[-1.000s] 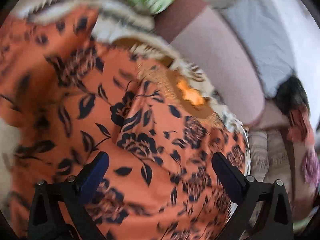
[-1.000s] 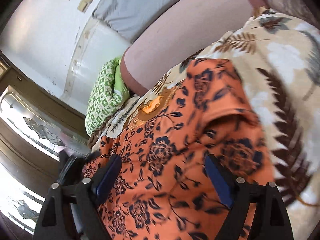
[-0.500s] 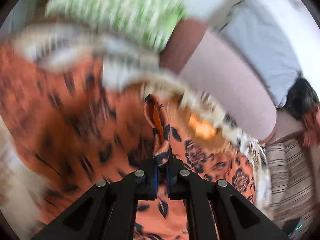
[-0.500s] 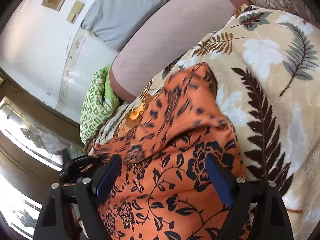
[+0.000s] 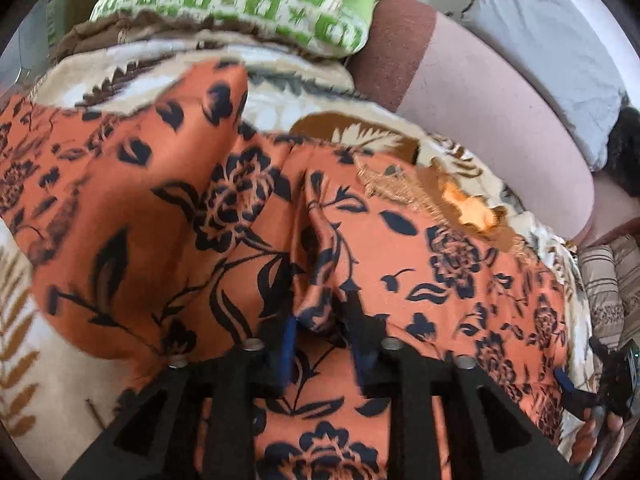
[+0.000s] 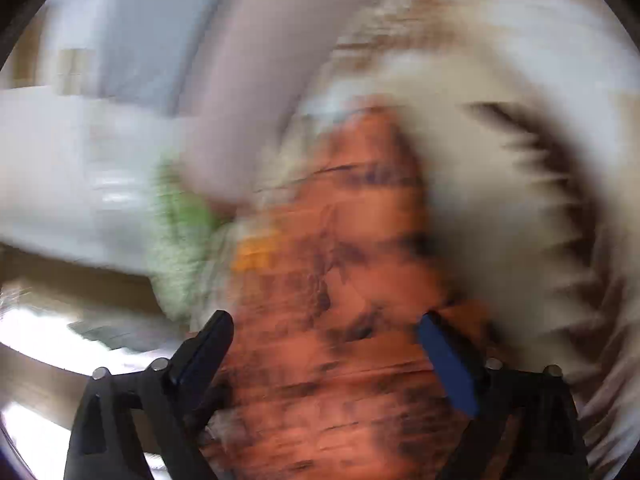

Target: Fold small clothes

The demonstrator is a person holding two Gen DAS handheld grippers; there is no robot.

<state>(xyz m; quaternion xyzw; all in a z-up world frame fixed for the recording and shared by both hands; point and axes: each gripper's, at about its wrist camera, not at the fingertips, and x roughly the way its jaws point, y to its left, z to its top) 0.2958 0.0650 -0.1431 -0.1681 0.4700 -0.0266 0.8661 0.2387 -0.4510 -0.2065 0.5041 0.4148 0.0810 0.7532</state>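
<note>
While left gripper [image 5: 322,330] pinches it, orange garment [image 5: 420,264] spreads ahead.

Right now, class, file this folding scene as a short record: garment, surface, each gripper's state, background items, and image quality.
garment: orange floral garment, rumpled, a ridge of fabric raised
surface: cream leaf-print blanket
left gripper: shut on a fold of the garment
right gripper: open, above the garment, holding nothing
background: green patterned pillow, pinkish bolster, grey pillow
image quality: left wrist view fairly sharp; right wrist view heavily motion-blurred
</note>
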